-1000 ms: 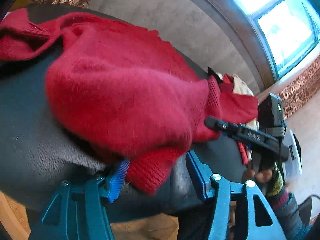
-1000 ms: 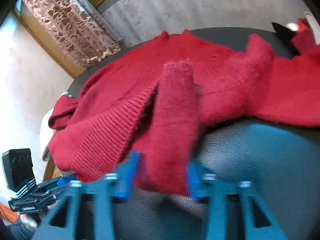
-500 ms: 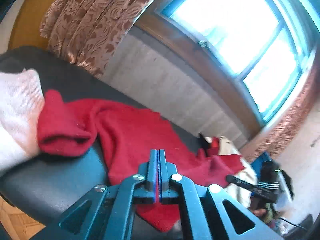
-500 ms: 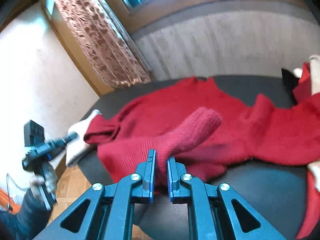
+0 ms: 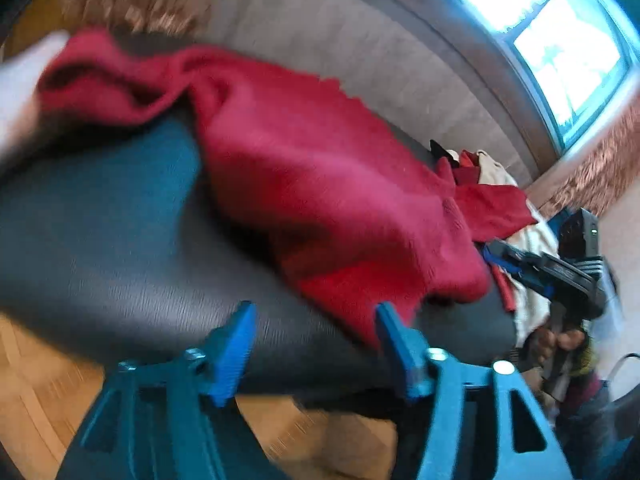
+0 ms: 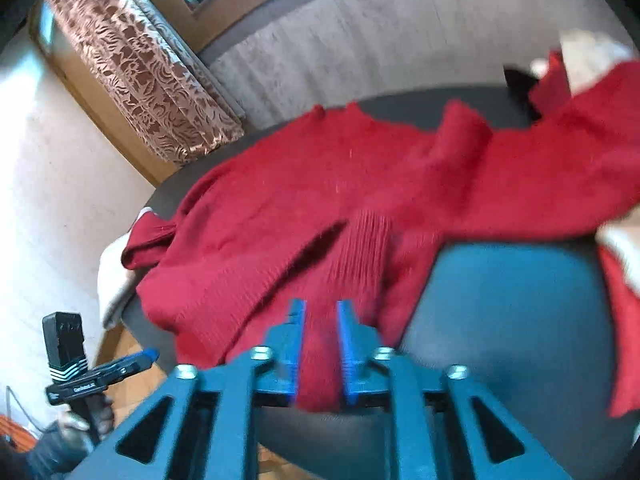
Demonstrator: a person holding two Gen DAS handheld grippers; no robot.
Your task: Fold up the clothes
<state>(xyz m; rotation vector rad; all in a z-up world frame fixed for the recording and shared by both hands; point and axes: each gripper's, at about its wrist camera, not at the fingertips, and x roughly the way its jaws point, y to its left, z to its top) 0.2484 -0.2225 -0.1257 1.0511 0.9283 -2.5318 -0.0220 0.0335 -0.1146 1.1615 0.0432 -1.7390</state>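
A red sweater point(image 6: 360, 184) lies spread over the dark seat point(image 6: 512, 312). Beyond it sits a heap of other clothes point(image 5: 492, 176); a patterned curtain point(image 6: 136, 68) hangs behind. The left gripper point(image 5: 312, 344) is opening, nothing between its jaws. The right gripper point(image 6: 318, 344) is opening around a ribbed sweater fold. Motion blur hides whether the pads touch it.

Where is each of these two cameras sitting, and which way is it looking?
Left wrist view: on the left gripper, looking down along its opening, empty jaws at the red sweater on the dark seat; the right gripper and its hand show at right.
Right wrist view: on the right gripper, facing the same sweater, its ribbed cuff between the opening jaws; the left gripper shows at lower left.
Shared: sweater, seat, wall, patterned curtain.
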